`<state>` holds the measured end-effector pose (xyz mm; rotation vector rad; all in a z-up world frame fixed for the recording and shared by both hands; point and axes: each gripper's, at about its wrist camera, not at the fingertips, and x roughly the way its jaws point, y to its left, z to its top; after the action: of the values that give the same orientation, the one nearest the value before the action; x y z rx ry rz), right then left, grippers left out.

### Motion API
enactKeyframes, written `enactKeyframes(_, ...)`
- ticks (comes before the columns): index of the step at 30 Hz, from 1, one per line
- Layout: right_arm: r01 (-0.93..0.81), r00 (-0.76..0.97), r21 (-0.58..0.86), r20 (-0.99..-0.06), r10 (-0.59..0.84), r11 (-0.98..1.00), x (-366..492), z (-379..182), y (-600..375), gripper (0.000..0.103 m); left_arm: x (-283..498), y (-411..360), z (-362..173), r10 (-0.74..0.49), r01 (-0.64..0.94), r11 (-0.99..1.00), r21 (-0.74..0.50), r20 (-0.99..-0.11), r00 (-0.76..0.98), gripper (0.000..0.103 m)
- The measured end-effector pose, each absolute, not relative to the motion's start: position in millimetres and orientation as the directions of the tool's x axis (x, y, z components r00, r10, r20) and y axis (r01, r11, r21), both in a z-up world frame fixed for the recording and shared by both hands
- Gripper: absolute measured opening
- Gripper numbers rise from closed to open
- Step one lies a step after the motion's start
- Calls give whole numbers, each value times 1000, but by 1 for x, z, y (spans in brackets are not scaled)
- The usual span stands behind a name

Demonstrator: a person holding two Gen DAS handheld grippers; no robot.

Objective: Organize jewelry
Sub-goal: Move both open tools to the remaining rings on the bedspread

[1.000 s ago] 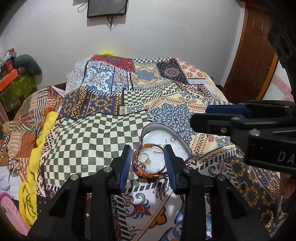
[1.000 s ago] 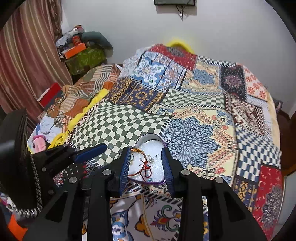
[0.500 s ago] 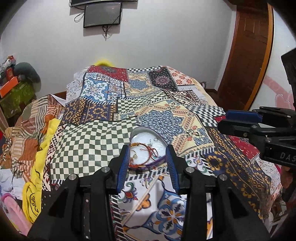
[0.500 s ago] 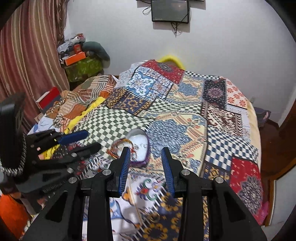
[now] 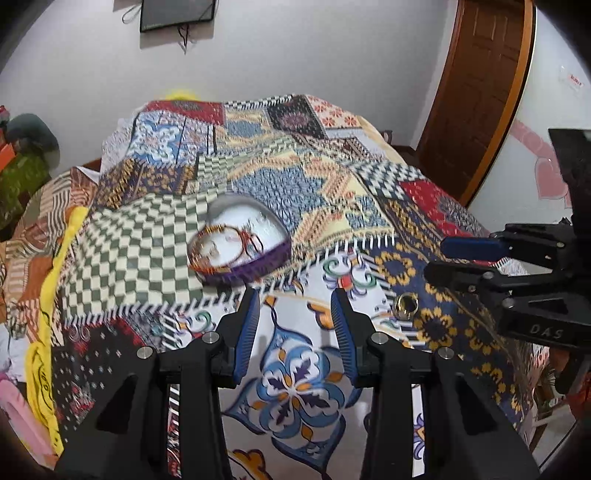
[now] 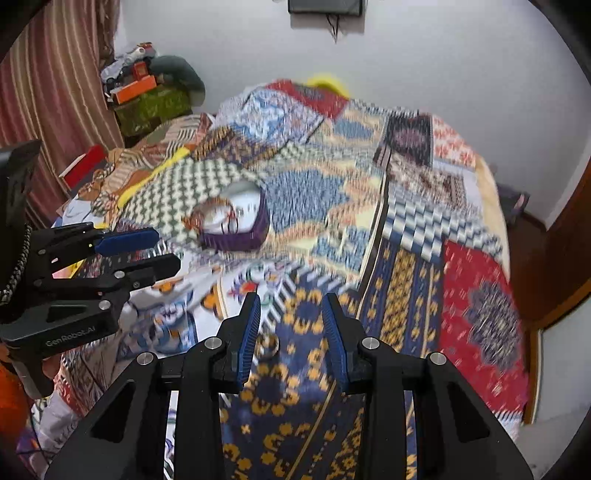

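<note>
Your right gripper (image 6: 291, 334), fingers open and empty, is nearest: the gold ring (image 6: 268, 346) lies at lower center, just inside its left finger.

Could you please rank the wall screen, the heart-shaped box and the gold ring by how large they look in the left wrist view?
1. heart-shaped box
2. wall screen, partly cropped and farther away, so true size is unsure
3. gold ring
</note>
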<state>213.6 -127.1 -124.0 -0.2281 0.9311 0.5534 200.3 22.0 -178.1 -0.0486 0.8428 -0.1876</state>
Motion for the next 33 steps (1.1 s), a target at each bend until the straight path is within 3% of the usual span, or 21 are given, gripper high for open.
enactKeyframes(9, -546, 415, 87, -836, 359, 833, 211, -153, -130, 31, 200, 21, -198, -191, 140, 981, -132, -766, 614, 39)
enactKeyframes(11, -558, 409, 90, -835, 368, 825, 210, -154, -128, 24, 199, 20, -200, -194, 143, 981, -134, -766, 613, 39)
enactKeyframes(13, -572, 390, 101, -839, 378, 814, 209, -157, -125, 9, 199, 19, -201, -199, 148, 980, -136, -767, 610, 39)
enactKeyframes(16, -573, 395, 103, -834, 385, 813, 208, -159, -125, 6, 200, 15, -202, -207, 155, 978, -141, -769, 605, 39)
enactKeyframes(33, -519, 489, 100, -780, 391, 849, 206, -129, -154, 3, 201, -23, -200, -264, 241, 959, -146, -769, 582, 39)
